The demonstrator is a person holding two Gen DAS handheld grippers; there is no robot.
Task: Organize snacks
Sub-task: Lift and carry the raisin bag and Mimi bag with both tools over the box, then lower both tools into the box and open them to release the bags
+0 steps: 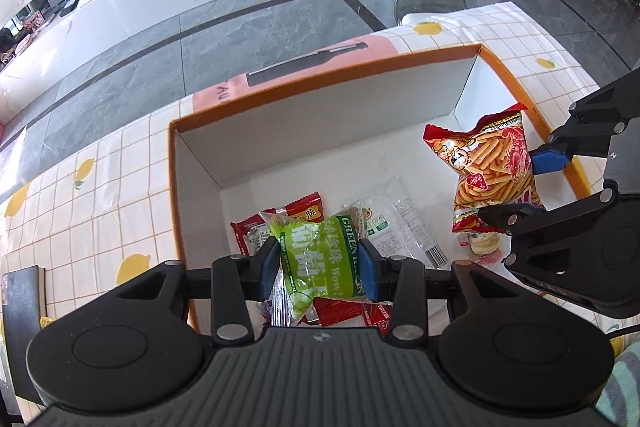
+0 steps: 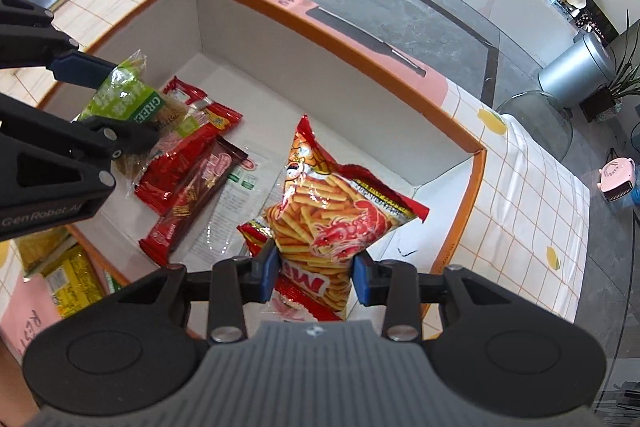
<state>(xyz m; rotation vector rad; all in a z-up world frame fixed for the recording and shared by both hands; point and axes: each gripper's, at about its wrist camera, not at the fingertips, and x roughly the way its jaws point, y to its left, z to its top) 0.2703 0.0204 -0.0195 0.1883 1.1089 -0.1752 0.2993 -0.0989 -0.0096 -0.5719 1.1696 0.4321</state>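
Over the orange-rimmed cardboard box (image 1: 184,187), the left gripper (image 1: 319,264) pinches a glossy green packet (image 1: 316,259) while the right gripper (image 2: 315,274) clamps a crinkly red-and-orange crisp bag (image 2: 332,219)

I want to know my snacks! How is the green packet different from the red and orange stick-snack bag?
The green packet is smaller and plain green with white writing; the stick-snack bag is bigger, red and orange, picturing sticks. The left gripper holds the green packet, the right gripper the stick-snack bag. Both hang above the orange-rimmed box.

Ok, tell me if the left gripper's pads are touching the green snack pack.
Touching. The left wrist view shows the left gripper with both blue pads pressed against the green snack pack.
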